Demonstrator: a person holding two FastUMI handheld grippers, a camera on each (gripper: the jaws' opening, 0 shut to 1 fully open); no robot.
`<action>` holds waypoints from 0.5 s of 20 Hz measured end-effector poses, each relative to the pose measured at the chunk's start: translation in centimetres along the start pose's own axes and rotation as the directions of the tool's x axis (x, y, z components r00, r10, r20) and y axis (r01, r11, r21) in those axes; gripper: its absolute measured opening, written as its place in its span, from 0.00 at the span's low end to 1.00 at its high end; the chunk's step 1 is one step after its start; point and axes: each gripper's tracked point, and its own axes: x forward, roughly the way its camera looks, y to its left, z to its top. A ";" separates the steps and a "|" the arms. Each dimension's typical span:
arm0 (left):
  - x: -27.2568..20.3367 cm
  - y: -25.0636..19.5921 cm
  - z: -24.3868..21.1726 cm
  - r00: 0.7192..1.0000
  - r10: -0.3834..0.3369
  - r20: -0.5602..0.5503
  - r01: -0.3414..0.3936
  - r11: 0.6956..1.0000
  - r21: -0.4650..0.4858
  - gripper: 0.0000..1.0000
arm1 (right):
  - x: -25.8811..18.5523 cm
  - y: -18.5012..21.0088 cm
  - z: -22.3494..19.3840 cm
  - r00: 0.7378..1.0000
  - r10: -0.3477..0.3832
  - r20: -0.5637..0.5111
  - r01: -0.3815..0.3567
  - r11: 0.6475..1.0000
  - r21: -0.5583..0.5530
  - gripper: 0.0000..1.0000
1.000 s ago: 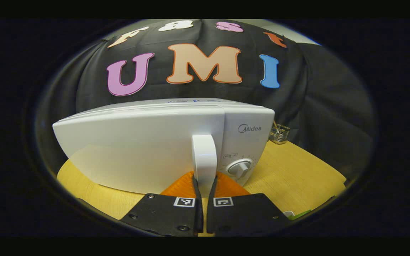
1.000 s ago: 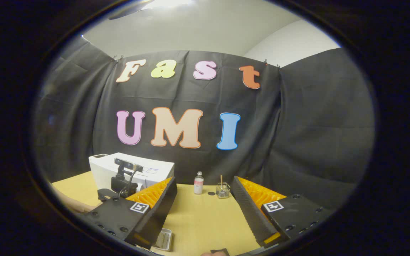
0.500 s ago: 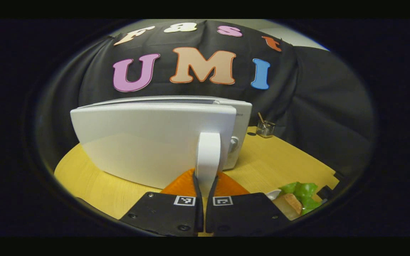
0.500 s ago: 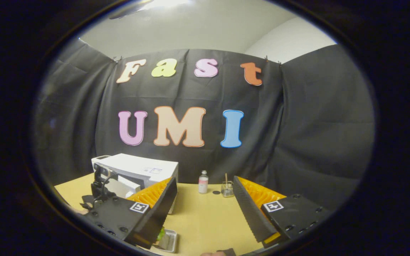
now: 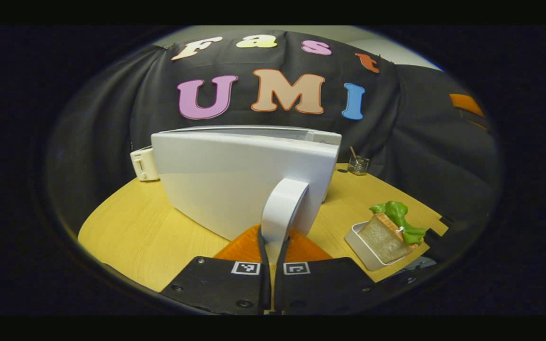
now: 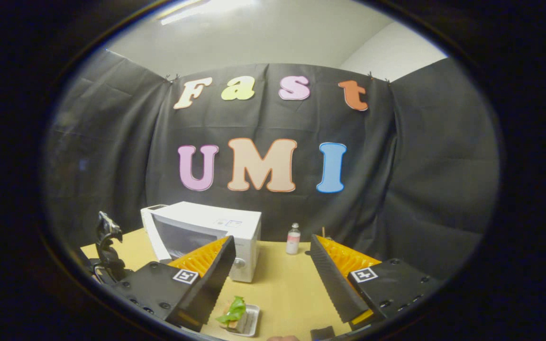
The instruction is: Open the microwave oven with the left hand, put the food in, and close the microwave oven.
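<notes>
Since a second ago the white microwave oven's door [image 5: 235, 175] has swung well outward on its left hinge, and the sandwich in its tray has come into the left gripper view. Both fingers of the left gripper [image 5: 273, 246] are pressed narrowly on the door's white curved plastic handle [image 5: 280, 208], holding it. In the right gripper view the white boxy microwave oven [image 6: 211, 232] stands on the yellow wooden table [image 6: 277, 289] with its door ajar and the dark cavity showing. A toast slice topped with green lettuce [image 5: 391, 229] lies in a small white rectangular tray [image 5: 360, 241] on the table, to the right of the door and in front of the oven. The right gripper [image 6: 270, 279] is spread wide above the table, holding nothing, with the sandwich tray low between its fingers. A small clear bottle with a pink label [image 6: 293, 239] stands near the back wall
</notes>
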 end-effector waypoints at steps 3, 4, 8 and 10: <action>-1.7 1.5 -0.5 1.000 0.013 0.003 -0.013 1.000 0.004 0.07 | -0.5 2.6 -1.7 0.999 0.049 -0.006 -0.049 0.999 -0.002 1.00; -2.1 2.0 -0.8 1.000 0.018 0.003 -0.018 1.000 0.004 0.06 | -0.6 3.3 -2.5 0.998 0.061 -0.016 -0.061 0.998 -0.004 0.97; -3.7 3.8 -1.3 0.999 0.035 0.001 -0.035 0.999 -0.003 0.06 | -1.0 5.1 -5.3 0.996 0.073 -0.053 -0.073 0.997 -0.008 0.97; -4.3 4.7 -1.5 0.999 0.046 0.001 -0.046 0.999 -0.008 0.04 | -1.2 5.6 -7.3 0.994 0.069 -0.084 -0.071 0.997 -0.023 0.97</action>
